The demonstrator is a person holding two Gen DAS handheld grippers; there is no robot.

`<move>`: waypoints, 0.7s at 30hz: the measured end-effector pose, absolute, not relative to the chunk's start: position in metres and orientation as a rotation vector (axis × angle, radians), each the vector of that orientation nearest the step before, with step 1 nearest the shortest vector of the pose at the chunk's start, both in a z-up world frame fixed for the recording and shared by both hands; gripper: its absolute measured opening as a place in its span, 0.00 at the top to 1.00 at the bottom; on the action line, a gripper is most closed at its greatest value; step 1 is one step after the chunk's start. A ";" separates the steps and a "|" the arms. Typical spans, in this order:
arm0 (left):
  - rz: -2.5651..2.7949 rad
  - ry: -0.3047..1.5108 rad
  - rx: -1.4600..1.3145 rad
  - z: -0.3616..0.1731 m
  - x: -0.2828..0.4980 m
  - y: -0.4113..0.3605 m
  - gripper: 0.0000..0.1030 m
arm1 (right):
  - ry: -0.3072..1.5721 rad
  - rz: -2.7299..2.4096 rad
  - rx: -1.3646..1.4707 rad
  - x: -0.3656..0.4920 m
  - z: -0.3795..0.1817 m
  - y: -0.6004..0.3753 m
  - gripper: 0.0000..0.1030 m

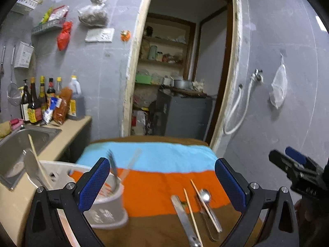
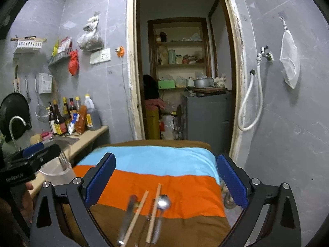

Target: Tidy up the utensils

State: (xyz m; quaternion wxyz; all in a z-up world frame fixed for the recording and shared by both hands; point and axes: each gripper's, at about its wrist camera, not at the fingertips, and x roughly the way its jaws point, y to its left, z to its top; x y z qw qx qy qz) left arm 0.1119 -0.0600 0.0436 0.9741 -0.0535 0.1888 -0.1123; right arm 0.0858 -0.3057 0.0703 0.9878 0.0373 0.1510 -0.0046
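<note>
A metal spoon (image 1: 205,197), two wooden chopsticks (image 1: 192,212) and a flat metal knife (image 1: 183,216) lie on the striped cloth (image 1: 164,185) over the table. A grey-white utensil holder (image 1: 107,205) stands at the cloth's left edge with a fork (image 1: 112,162) and a clear handle in it. My left gripper (image 1: 162,185) is open and empty, above the cloth between holder and utensils. My right gripper (image 2: 166,177) is open and empty, above the same spoon (image 2: 163,202), chopsticks (image 2: 154,212) and knife (image 2: 127,216).
A steel sink (image 1: 24,144) and counter with sauce bottles (image 1: 35,103) lie left. A bowl holding a ladle and chopstick (image 1: 35,164) stands beside the holder. A doorway (image 1: 181,72) to a pantry is behind the table. A hose (image 1: 238,111) hangs on the right wall.
</note>
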 end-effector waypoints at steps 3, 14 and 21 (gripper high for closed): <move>-0.232 0.415 -0.105 0.030 0.114 -0.074 0.00 | 0.323 -0.019 0.074 0.088 0.061 -0.322 0.05; -0.204 0.681 -0.169 -0.036 0.154 -0.104 0.01 | 0.477 0.029 0.102 0.121 -0.007 -0.364 0.06; -0.188 0.816 -0.208 -0.068 0.183 -0.106 0.30 | 0.590 0.141 0.109 0.159 -0.052 -0.367 0.38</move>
